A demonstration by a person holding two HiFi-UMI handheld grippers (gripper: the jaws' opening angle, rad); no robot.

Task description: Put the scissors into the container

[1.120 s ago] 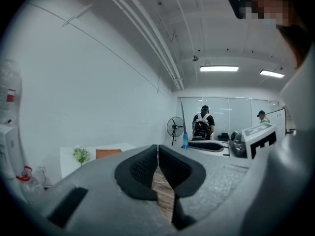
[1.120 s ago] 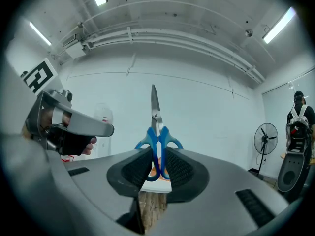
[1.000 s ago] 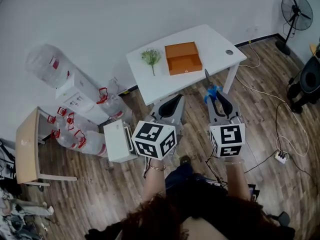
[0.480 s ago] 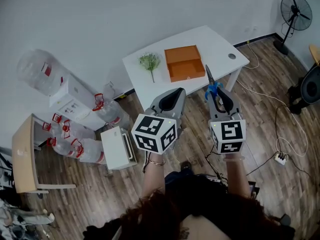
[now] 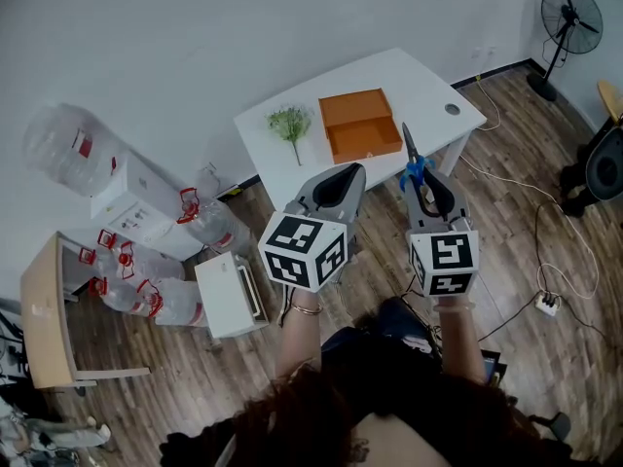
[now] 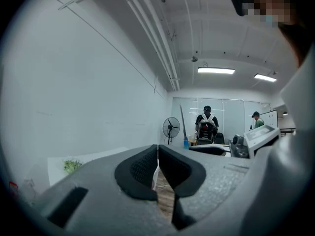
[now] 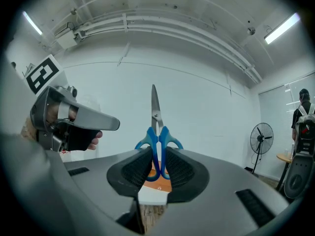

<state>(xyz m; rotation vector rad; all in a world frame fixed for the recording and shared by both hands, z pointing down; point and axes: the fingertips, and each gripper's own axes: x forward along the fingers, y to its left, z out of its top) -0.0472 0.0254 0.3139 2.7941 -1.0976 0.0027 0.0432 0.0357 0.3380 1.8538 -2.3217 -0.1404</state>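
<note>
blue-handled scissors (image 7: 154, 113) are pinched by their loops in the right gripper (image 7: 157, 168), blades closed and pointing to 12 o'clock. the orange container (image 5: 361, 125) on the white table (image 5: 428, 86) is at about 11 o'clock from them. it's a thin grip, so they could swivel or slip out. left gripper (image 6: 157, 167) is closed on nothing.

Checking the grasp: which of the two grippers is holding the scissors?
The right gripper: its jaws clamp the handles of the blue-handled scissors. The left gripper is shut with nothing between its jaws.
</note>
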